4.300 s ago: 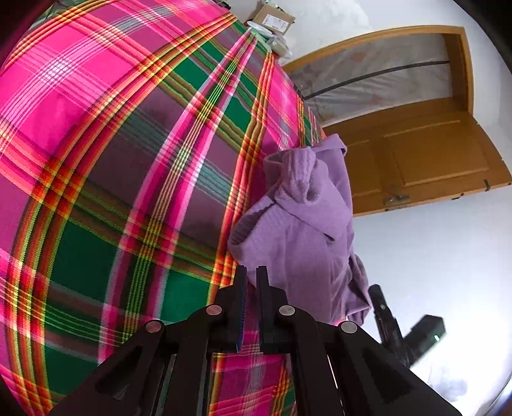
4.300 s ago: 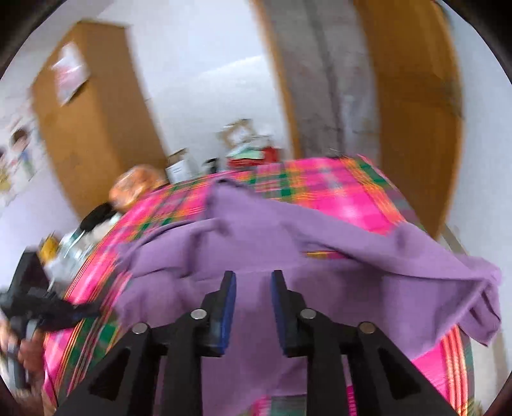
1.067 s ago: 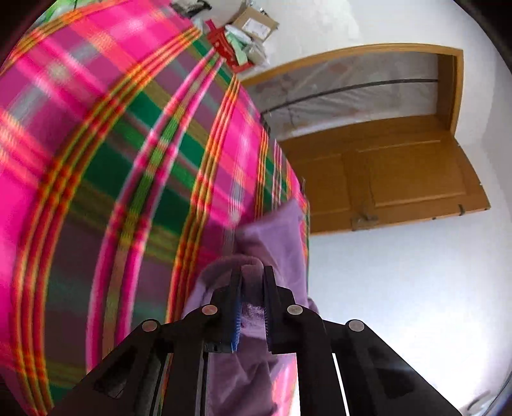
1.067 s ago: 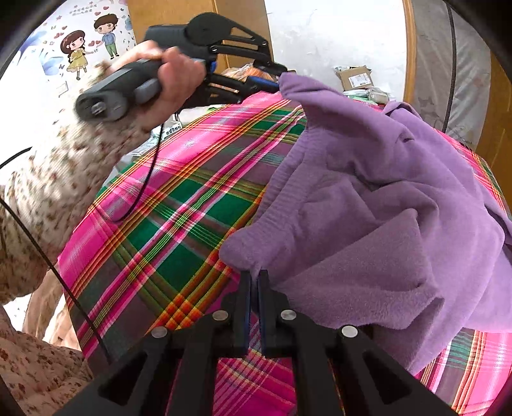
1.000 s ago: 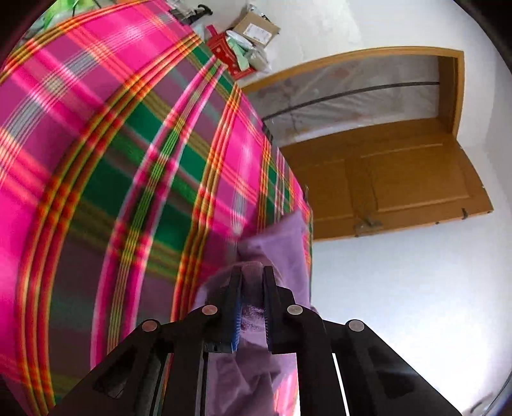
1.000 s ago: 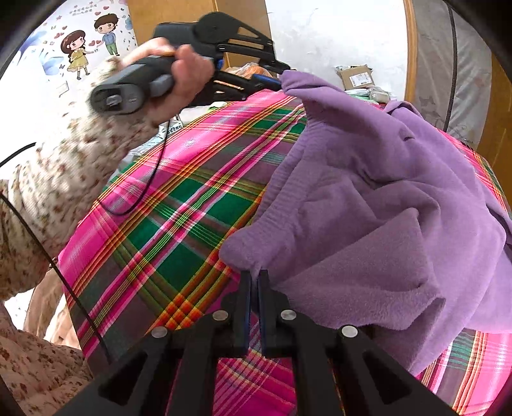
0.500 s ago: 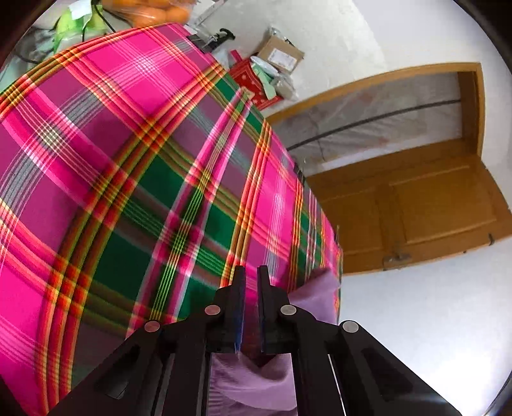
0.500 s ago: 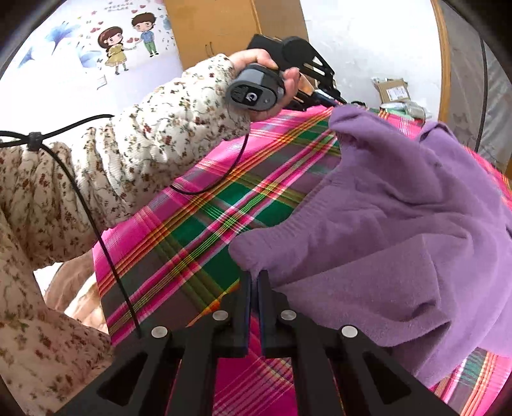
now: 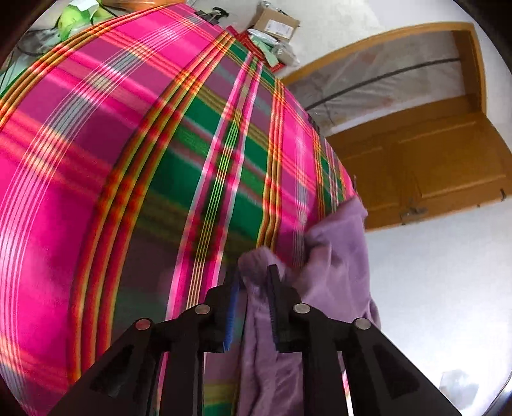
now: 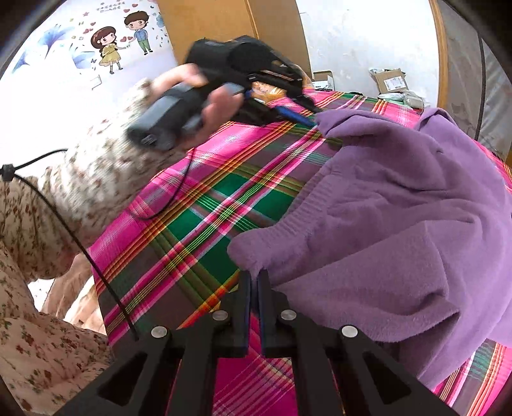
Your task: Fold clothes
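A purple fleece garment (image 10: pixel 400 217) lies bunched on the right side of the plaid-covered table (image 10: pixel 204 224). My right gripper (image 10: pixel 255 280) is shut on its near edge, low over the cloth. The left gripper (image 9: pixel 254 278), held by a person's hand (image 10: pixel 204 105), has a thick fold of the same garment (image 9: pixel 336 256) pinched between its fingers and is shut on it. In the right wrist view the left gripper (image 10: pixel 304 112) holds the garment's far corner lifted off the table. The rest of the garment hangs off the table's edge.
A person in a floral sleeve (image 10: pixel 96 179) stands at the table's left side, with a black cable (image 10: pixel 64 224) trailing. Cardboard boxes (image 9: pixel 275 24) and clutter sit beyond the far end. A wooden door (image 9: pixel 432 160) stands at the right.
The left gripper has swung back lower over the table with its garment corner, and its fingers stand a little wider around thicker cloth. The right gripper keeps its hold, hardly moved.
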`<state>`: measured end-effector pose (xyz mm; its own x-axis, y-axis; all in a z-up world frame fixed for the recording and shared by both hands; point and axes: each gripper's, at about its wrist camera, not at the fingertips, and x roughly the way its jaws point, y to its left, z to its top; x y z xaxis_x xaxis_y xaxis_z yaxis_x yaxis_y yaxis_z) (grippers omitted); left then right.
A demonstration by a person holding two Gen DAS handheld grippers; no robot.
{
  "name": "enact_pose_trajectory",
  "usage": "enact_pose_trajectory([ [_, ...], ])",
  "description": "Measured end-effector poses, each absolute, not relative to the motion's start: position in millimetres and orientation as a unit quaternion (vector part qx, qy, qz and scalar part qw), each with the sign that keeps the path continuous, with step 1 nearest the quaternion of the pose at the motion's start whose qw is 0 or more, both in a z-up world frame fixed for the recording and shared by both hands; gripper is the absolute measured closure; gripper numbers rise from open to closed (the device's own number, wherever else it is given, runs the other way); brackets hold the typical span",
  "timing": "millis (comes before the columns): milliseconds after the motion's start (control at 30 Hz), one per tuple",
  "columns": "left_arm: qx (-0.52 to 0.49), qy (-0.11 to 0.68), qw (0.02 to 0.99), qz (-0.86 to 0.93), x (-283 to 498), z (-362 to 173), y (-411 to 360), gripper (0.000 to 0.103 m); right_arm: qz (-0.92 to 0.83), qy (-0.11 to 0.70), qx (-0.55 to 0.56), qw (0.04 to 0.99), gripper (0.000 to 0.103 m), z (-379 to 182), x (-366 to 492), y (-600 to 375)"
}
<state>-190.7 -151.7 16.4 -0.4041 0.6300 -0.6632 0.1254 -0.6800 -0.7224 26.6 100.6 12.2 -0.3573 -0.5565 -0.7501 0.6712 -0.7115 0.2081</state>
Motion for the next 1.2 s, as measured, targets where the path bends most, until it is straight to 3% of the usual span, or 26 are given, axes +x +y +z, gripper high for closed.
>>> enact_pose_trajectory([
  [300,-0.532,-0.356,0.192,0.744,-145.9,-0.3,-153.0,0.076,-0.824,0.063,0.42,0.376,0.099,13.8,26.2,101.5],
  [367,-0.534,-0.355,0.201,0.741,-144.6,-3.4,-146.0,0.067,-0.824,0.063,0.416,0.38,0.099,15.3,27.1,100.6],
  [1200,-0.577,-0.331,0.275,0.694,-149.0,-11.9,-88.5,0.063,-0.824,0.041,0.415,0.383,0.099,14.8,24.9,104.8],
])
